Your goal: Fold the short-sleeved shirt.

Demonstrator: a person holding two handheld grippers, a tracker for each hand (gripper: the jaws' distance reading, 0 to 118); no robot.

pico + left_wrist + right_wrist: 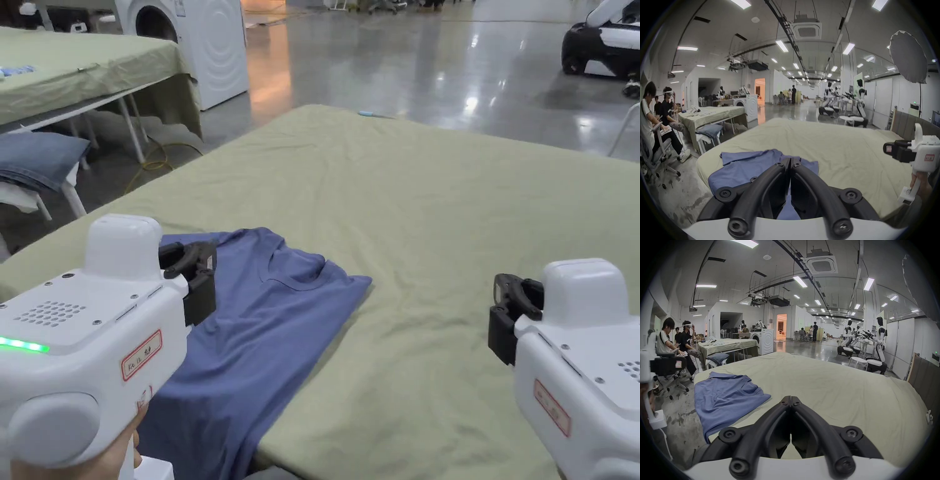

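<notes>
My left tool (199,262), clenched on nothing, hovers right over the blue shirt (269,337) at the desk's (437,206) near-left corner, collar pointing away, while my right tool (509,306), also clenched empty, hangs well apart.

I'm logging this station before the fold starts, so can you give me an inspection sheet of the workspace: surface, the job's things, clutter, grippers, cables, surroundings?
Surface: table covered in a green cloth, lightly wrinkled.
Job's things: blue shirt lies rumpled at the near left corner, collar showing, its near end hanging over the table edge.
Clutter: a small blue object at the far edge.
Grippers: left gripper has its jaws shut, empty, above the shirt; right gripper has its jaws shut, empty, over bare cloth.
Cables: yellow cable on the floor under the neighbouring table.
Surroundings: washing machine, folded jeans on a stool, seated people, humanoid robots.
</notes>
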